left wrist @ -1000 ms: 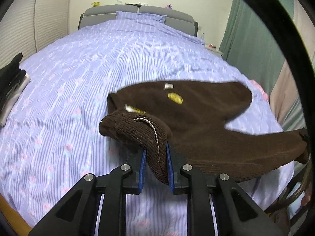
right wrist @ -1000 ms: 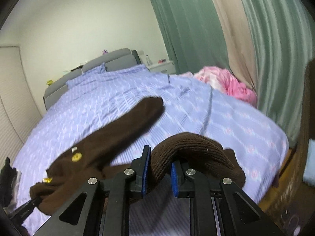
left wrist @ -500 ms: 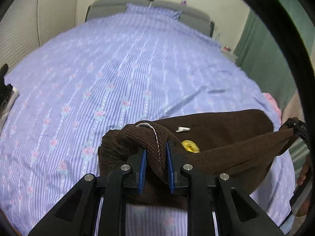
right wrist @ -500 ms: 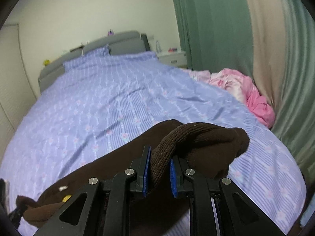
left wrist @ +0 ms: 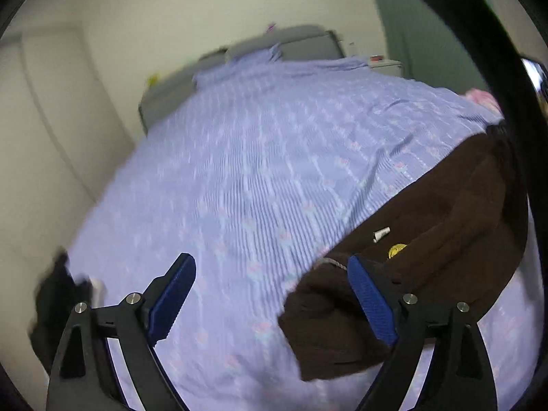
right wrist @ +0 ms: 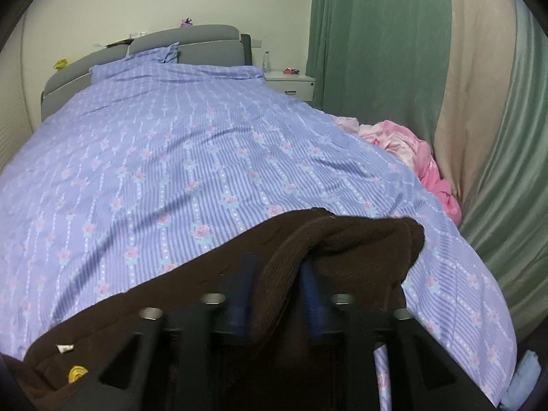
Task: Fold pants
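The brown corduroy pants (left wrist: pixel 428 250) lie folded across the near edge of the bed, with a yellow patch and a white tag showing. My left gripper (left wrist: pixel 270 301) is open and empty; the pants' end lies by its right finger (left wrist: pixel 371 304). In the right wrist view the pants (right wrist: pixel 212 291) spread along the bed's near edge. My right gripper (right wrist: pixel 277 291) has a brown fold of the pants between its blue pads; the view is blurred there and the jaws look slightly parted.
The bed (right wrist: pixel 205 144) has a purple striped floral cover and a grey headboard (right wrist: pixel 185 39). A pink garment (right wrist: pixel 411 150) lies at its right edge by green and beige curtains (right wrist: pixel 394 51). Dark clothing (left wrist: pixel 58 294) lies at the left edge. A white nightstand (right wrist: pixel 291 84) stands beyond.
My left gripper has opened and let go of the pants, which now lie on the bed. It has swung left. The right gripper has lowered its end onto the bed.
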Available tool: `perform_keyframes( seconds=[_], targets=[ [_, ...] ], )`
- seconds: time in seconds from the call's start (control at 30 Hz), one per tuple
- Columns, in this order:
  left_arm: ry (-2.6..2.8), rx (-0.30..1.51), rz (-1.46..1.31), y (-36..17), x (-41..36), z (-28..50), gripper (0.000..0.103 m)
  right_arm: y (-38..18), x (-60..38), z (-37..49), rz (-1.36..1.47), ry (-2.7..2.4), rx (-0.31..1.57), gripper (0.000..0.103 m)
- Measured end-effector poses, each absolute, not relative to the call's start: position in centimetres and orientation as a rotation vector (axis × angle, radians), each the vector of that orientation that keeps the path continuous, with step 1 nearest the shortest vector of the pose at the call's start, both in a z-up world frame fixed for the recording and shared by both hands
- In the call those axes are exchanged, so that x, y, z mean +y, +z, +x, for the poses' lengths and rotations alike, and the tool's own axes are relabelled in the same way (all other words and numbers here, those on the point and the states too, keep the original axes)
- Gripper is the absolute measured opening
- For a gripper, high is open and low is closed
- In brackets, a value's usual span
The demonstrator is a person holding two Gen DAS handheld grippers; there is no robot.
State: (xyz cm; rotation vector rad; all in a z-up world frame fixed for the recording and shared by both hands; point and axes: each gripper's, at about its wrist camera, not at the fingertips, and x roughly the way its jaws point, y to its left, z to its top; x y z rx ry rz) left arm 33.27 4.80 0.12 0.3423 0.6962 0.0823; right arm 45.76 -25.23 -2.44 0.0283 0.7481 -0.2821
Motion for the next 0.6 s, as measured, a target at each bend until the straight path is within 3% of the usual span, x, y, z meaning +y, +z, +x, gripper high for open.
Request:
perform_keyframes(
  seconds=[0.1, 0.3, 0.47, 0.57, 0.6],
  targets=[
    [-0.054, 0.703, 0.381, 1.4, 4.1, 34.8, 0.092, -0.1, -24.9, 44.0, -0.014, -0.302, 0.661, 0.076],
    [-0.402, 0.856, 0.306, 1.3, 2.9, 37.9, 0.091, 2.8, -27.5, 40.6, -0.064, -0.203, 0.613, 0.076],
    [-0.563, 0.909, 0.468, -0.9, -2.2, 39.6, 0.09, 1.5, -28.8, 38.9, -0.237, -0.157, 0.599, 0.076],
    [-0.593, 0.974, 0.519, -3.0, -3.8, 40.7, 0.086, -0.7, -30.8, 39.9, -0.213, -0.109, 0.671, 0.076],
    [-0.593, 1.0, 0.528, -3.9, -4.3, 41.1, 0.079, -1.3, -31.5, 40.2, -0.191, -0.11, 0.689, 0.076]
  ],
)
